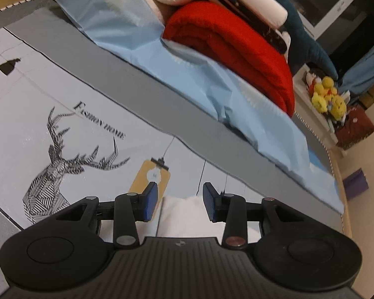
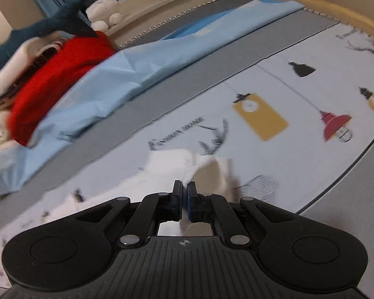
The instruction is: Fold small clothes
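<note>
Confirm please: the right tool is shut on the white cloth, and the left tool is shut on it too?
Only partly. The right tool is shut on the white cloth, but the left wrist view shows the left tool open, gripping nothing.

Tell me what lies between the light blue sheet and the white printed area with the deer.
A plain grey band of the mat; the left wrist view shows it.

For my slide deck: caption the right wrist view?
Right gripper pinches a white cloth corner above the printed bedsheet.
</note>
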Tool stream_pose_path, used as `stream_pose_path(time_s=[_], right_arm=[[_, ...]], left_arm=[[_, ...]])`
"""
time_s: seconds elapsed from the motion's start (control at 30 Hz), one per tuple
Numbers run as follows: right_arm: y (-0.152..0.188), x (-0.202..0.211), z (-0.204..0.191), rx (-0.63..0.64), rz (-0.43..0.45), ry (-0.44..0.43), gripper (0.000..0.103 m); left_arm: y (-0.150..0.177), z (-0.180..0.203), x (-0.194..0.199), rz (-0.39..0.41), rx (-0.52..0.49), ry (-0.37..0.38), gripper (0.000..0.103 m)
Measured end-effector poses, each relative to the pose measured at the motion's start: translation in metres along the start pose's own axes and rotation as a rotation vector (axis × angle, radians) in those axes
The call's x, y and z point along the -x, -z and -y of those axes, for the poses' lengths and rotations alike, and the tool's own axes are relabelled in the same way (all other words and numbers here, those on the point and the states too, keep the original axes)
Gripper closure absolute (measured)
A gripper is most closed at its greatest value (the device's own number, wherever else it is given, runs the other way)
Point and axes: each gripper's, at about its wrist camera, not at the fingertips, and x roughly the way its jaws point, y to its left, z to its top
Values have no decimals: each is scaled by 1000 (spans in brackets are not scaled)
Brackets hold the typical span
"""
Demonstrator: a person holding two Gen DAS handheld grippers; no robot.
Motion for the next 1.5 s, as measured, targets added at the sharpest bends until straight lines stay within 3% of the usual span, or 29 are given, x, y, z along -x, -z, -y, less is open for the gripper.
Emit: stream_pose_path(time_s=[0.13,0.27,0.37,0.5,0.6,0.63,0.67,0.7,0.77,0.87,1.03,1.2,1.37,1.43,1.5], right_arm=[[-3,-4,1,32,7,-4,100],[0,-11,3,38,-4,-5,100],[1,-12,6,31,-8,-13,100],[-5,-15,10,19,-18,-81,99],[-5,-26,14,20,-105,-36,93],[-3,-31,16,23,-144,16,81],[0,-35,19,27,-171,79,66],[3,-39,22,27,-181,129,62],[5,-43,27,4,-189,145,61],[5,-46,32,-36,-181,94,54],[6,-63,38,-72,-176,51,46],[4,-84,48,-110,-165,20,45],[5,-100,51,-107,-154,0,42],[4,-104,47,-90,-143,-4,38],[3,-107,41,-46,-126,-4,38]], left_arm=[[12,5,-18,-78,-6,11,60],[36,11,-48,-210,-59,4,60],[63,20,-70,-287,-169,-9,60],[97,29,-91,-342,-396,-62,59],[113,25,-102,-402,-582,-206,60],[116,23,-102,-412,-624,-225,60],[115,20,-101,-424,-627,-228,60],[113,19,-100,-433,-625,-231,60],[110,19,-95,-423,-658,-270,60],[96,14,-91,-404,-601,-263,61],[56,-3,-91,-268,-236,-37,46],[49,-10,-123,-222,-69,45,45],[56,-7,-147,-205,-30,58,45],[61,-2,-151,-204,-93,30,47],[64,3,-151,-188,-167,23,59]])
